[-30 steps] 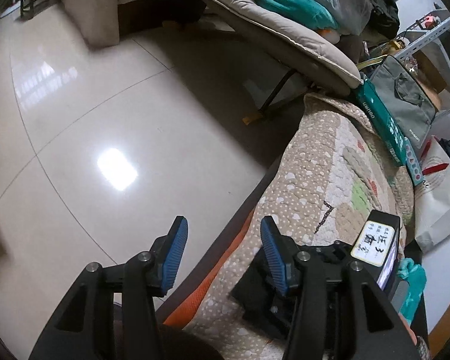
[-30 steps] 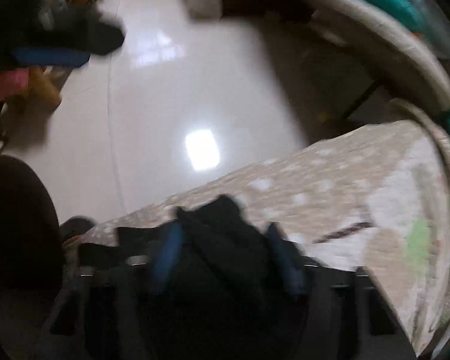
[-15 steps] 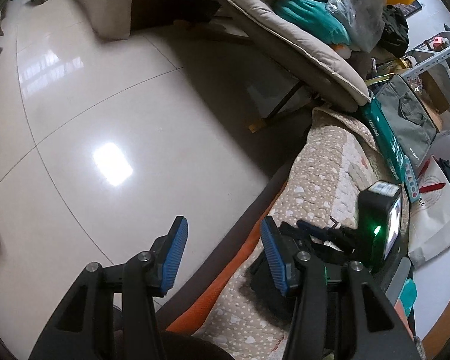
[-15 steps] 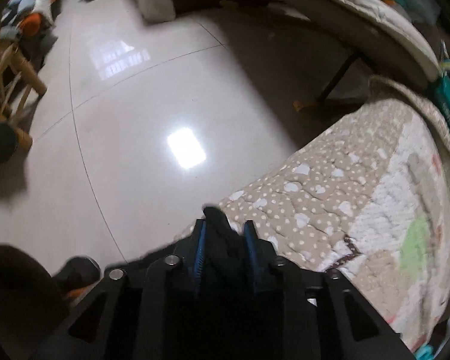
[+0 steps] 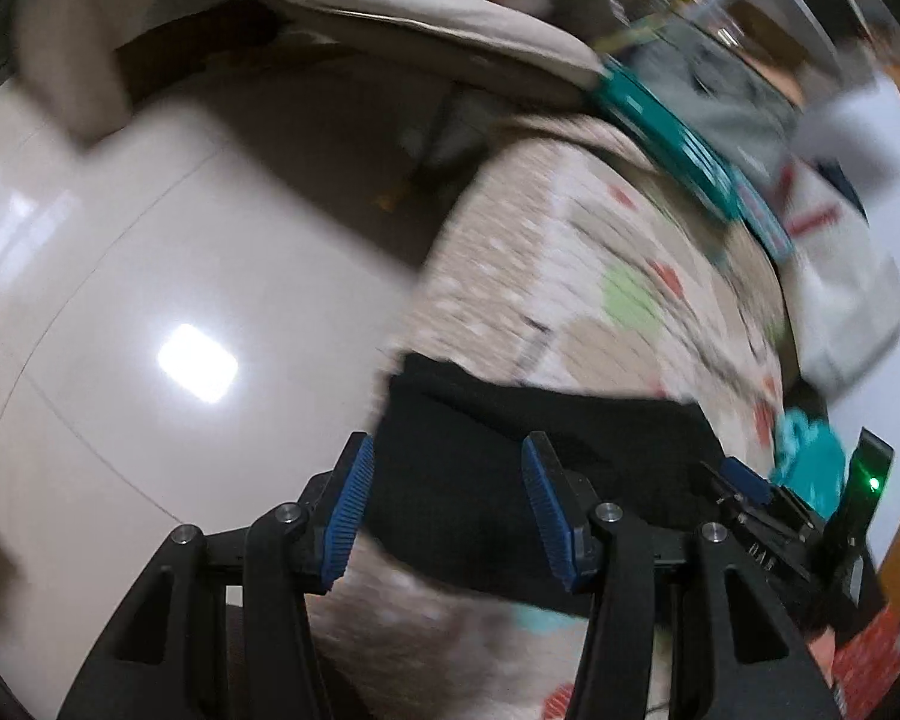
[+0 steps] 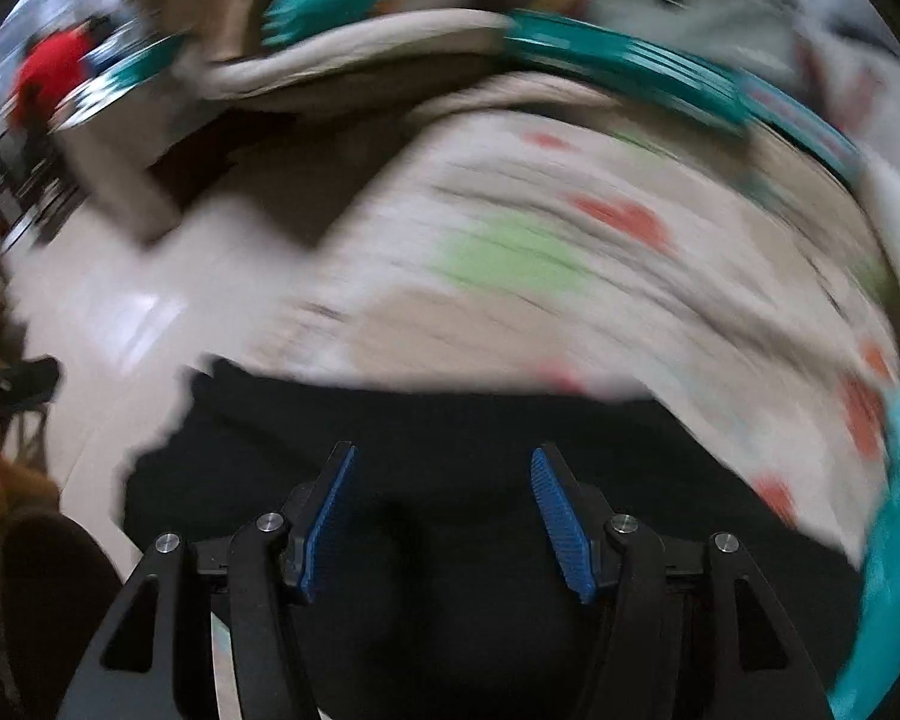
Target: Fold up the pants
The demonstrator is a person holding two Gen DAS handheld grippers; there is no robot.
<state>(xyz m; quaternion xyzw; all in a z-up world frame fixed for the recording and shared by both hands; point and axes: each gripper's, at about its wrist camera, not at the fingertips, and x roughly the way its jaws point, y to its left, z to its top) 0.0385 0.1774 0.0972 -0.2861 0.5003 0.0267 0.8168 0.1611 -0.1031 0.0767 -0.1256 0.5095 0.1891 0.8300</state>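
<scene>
Hovering over the black pants (image 6: 462, 420), both tongs are spread wide and grip nothing, and that is where I judge the trouble could start. Nearest the camera, the right gripper (image 6: 444, 516) has its blue pads (image 6: 561, 519) well apart with dark cloth showing in the gap between them; whether the tips press on the fabric or hang just above it I cannot tell, since the view is heavily smeared. The left gripper (image 5: 444, 510) is equally wide, its pads framing the near left part of the pants, again with nothing pinched.

Risks, as I read them. With both views so blurred, a closing bite could land off the hem or catch several layers at once, which would bunch the fold instead of laying it flat. The pants lie near the edge of the patterned quilt (image 5: 600, 276), their left end at or slightly past the drop to the tiled floor (image 5: 150, 276), so a tug toward that side could drag them off. A pinch made too deep could also take up the quilt underneath and lift it with the cloth.

Farther out, a teal cloth (image 5: 807, 462) lies just beside the right end of the pants and could get swept along. Beyond the quilt sit a padded lounge chair (image 5: 438, 24) and a long teal box (image 5: 678, 144), well apart from the work.
</scene>
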